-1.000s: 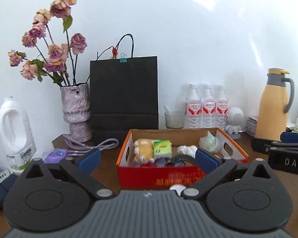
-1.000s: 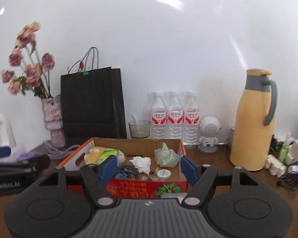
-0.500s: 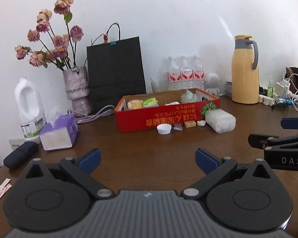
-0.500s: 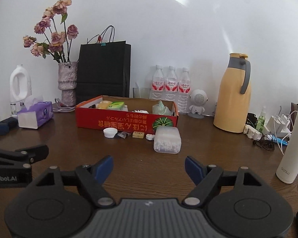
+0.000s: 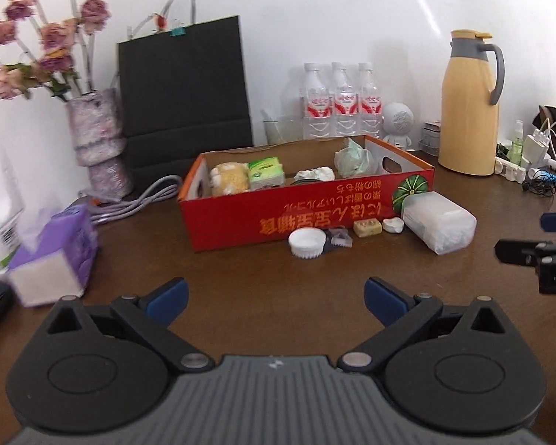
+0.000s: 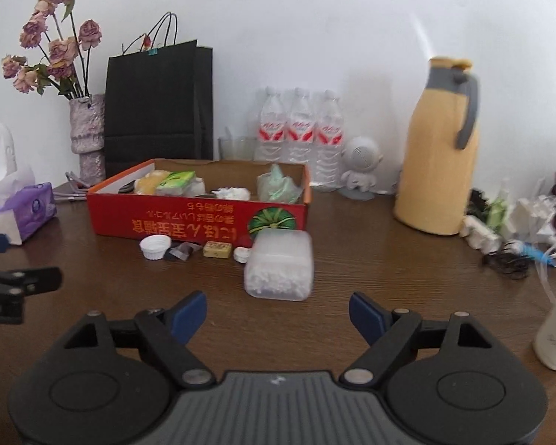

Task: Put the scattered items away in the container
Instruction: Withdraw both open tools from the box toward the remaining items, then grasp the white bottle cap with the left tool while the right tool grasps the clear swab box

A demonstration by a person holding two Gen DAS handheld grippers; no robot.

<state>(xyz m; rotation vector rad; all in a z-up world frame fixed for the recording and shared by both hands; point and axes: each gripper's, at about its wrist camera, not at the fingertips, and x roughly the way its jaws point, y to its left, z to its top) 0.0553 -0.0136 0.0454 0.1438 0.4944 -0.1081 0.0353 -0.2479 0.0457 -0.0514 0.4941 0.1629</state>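
Grippers: left gripper [image 5: 274, 298] and right gripper [image 6: 278, 309] both hover over the table [image 6: 389, 278], jaws spread wide, empty. Red box [image 5: 296, 218] sits ahead; bottle cap [image 5: 307, 243], clear container [image 5: 439, 226] and 3 small items lie just beside its front wall.

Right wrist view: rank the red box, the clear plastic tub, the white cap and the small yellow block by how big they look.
1. Red box, by far the largest.
2. Clear plastic tub; it lies nearer the camera, which inflates it somewhat.
3. White cap.
4. Small yellow block, close to the cap in looks, so the last two are hard to separate.
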